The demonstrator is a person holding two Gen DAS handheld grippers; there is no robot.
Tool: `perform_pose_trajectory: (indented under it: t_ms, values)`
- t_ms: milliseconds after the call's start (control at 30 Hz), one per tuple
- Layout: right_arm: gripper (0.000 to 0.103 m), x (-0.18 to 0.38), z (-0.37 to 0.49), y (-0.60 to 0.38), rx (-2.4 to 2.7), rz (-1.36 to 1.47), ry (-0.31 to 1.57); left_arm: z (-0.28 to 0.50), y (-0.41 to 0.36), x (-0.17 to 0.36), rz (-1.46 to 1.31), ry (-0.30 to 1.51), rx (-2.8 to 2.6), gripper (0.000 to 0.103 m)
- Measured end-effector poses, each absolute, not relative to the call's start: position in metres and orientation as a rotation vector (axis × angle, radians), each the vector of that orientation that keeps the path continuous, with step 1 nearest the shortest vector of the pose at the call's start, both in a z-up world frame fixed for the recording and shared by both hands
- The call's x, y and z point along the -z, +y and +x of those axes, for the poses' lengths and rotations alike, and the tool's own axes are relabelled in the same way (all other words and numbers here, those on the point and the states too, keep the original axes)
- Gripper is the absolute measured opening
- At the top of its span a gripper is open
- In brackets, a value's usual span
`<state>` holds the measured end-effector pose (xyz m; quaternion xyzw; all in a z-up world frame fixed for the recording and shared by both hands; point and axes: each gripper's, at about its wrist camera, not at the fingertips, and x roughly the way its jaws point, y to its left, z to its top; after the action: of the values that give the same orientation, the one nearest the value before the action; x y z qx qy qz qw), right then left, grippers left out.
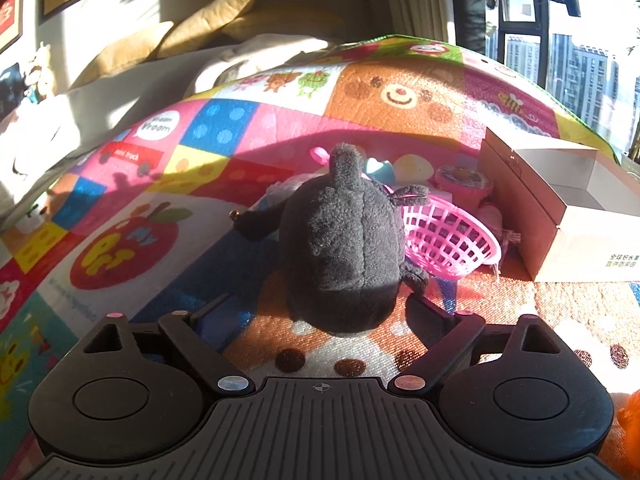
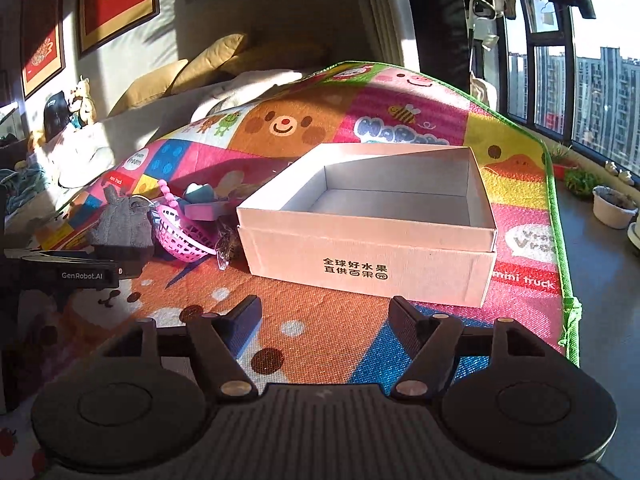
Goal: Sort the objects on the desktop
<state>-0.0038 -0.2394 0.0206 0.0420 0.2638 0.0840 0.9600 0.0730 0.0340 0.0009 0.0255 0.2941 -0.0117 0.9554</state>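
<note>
A black plush toy stands on the colourful play mat between the fingers of my left gripper. The left finger stands apart from it, with mat showing in the gap, and the right finger sits at the toy's foot. The right wrist view shows the same plush toy at far left. My right gripper is open with nothing in it, hovering over the mat just in front of an open, empty cardboard box.
A pink plastic basket lies tipped against the plush, with a pink cup and small toys behind it. The box stands right of the basket. An orange object peeks in at lower right. A sofa with cushions lies beyond the mat.
</note>
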Motion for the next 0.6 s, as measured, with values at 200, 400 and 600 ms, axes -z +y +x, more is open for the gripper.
perform_pose_trajectory:
  t_ms: [200, 400, 600]
  values:
    - [0.088, -0.016, -0.017, -0.240, -0.133, 0.112, 0.461, 0.072, 0.033, -0.004, 0.054, 0.600, 0.050, 0.059]
    - [0.091, -0.013, -0.015, -0.245, -0.132, 0.149, 0.472, 0.041, 0.020, -0.019, 0.082, 0.549, 0.103, 0.051]
    - [0.097, -0.014, -0.018, -0.247, -0.115, 0.161, 0.444, -0.024, -0.004, -0.031, 0.117, 0.554, 0.327, 0.039]
